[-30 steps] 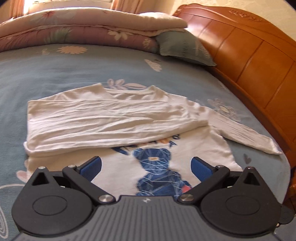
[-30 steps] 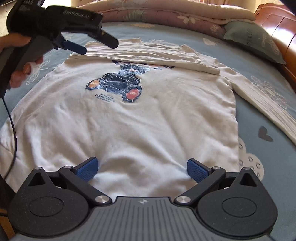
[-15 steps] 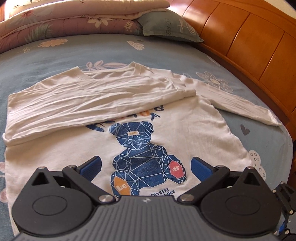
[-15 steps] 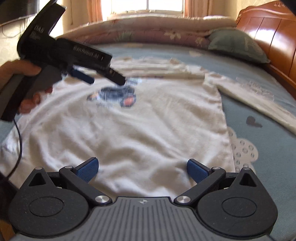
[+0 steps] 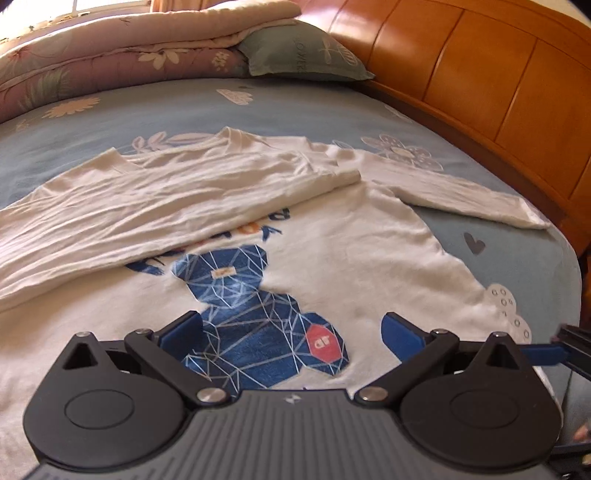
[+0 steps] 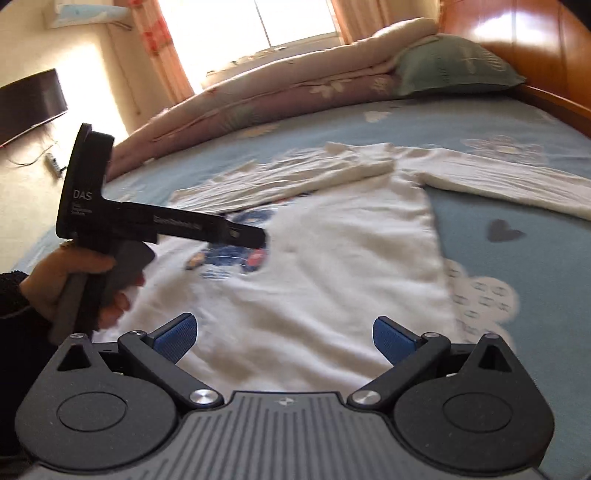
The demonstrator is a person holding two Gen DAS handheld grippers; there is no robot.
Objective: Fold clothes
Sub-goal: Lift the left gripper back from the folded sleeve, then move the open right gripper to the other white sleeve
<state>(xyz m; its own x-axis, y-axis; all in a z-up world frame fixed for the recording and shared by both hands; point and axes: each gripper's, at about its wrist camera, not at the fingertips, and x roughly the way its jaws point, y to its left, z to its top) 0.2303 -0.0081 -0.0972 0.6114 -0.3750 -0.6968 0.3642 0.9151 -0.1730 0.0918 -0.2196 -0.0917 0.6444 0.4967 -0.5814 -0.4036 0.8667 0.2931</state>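
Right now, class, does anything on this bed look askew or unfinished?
Yes. The shirt is lopsided: one sleeve is folded across the chest, while the other sleeve lies stretched out on the sheet.

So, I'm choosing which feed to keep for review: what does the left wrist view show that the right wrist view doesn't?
Only the left wrist view shows the bear print sharply. Only the right wrist view shows the hand holding the left gripper, plus the window. Both show the white shirt, one sleeve folded across it, the other sleeve spread out, and the green pillow.
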